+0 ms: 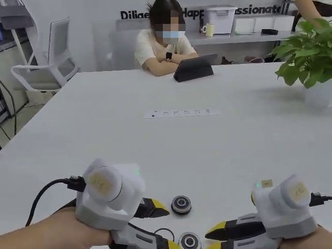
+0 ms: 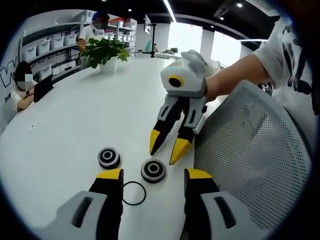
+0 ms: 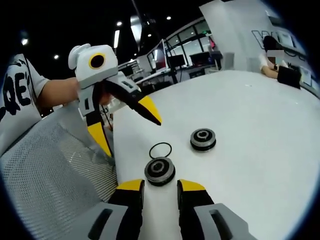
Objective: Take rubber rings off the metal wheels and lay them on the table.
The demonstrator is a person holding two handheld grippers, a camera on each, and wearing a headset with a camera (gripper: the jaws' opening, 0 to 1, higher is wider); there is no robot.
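Observation:
Two metal wheels with dark rubber rims lie near the table's front edge: one [image 1: 181, 204] [image 2: 108, 157] [image 3: 203, 139] farther out, the other [image 1: 189, 240] [image 2: 153, 170] [image 3: 160, 171] closer to me. A thin black rubber ring [image 1: 163, 233] [image 2: 134, 193] [image 3: 160, 150] lies flat on the table beside them. My left gripper [image 1: 163, 225] [image 2: 154, 175] [image 3: 126, 126] is open wide, its jaws either side of the ring, holding nothing. My right gripper [image 1: 213, 237] [image 3: 161, 186] [image 2: 166, 146] is open a little, its tips just short of the nearer wheel and empty.
The white table [image 1: 233, 150] has a flat power strip [image 1: 179, 112] at its middle and a potted plant [image 1: 308, 57] at the far right. A person sits at the far side behind a dark tablet [image 1: 193, 68]. A mesh chair back [image 2: 250, 150] stands close at the near edge.

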